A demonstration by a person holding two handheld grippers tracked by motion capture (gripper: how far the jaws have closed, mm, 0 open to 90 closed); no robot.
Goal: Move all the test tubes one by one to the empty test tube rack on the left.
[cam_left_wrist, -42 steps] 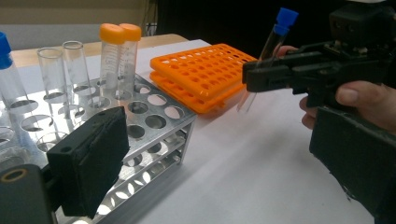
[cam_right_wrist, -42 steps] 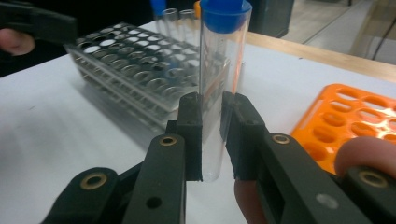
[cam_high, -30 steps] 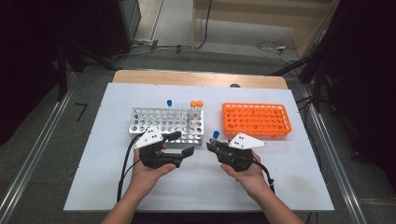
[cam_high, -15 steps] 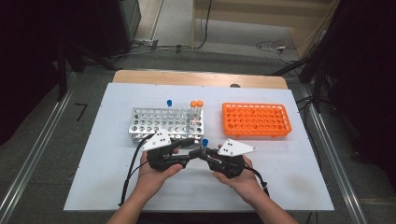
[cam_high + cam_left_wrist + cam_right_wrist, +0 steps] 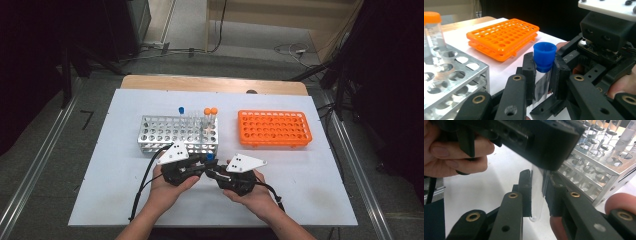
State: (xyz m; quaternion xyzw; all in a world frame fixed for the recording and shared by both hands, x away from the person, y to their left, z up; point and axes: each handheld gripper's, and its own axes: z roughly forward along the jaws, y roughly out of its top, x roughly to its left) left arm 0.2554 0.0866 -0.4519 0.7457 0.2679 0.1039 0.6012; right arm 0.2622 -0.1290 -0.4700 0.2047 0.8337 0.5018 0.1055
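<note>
A clear tube with a blue cap [image 5: 210,156] stands upright between my two grippers, just in front of the metal rack [image 5: 165,135]. My left gripper [image 5: 544,67] has just been closing, and its pads now press the tube [image 5: 541,82] right under the cap [image 5: 544,53]. From the other side my right gripper [image 5: 540,187] is shut on the tube's lower part [image 5: 537,195], with the rounded bottom showing below its jaws. In the high view the left gripper [image 5: 202,165] and right gripper [image 5: 214,169] meet tip to tip.
The metal rack holds two orange-capped tubes [image 5: 210,117] and a blue-capped one [image 5: 181,111]. An orange rack [image 5: 273,128] lies to its right with open holes. Both sit on a white board [image 5: 100,190] over a wooden table.
The two grippers came together in front of the metal rack. The left jaws closed on the blue-capped tube that the right gripper was holding.
</note>
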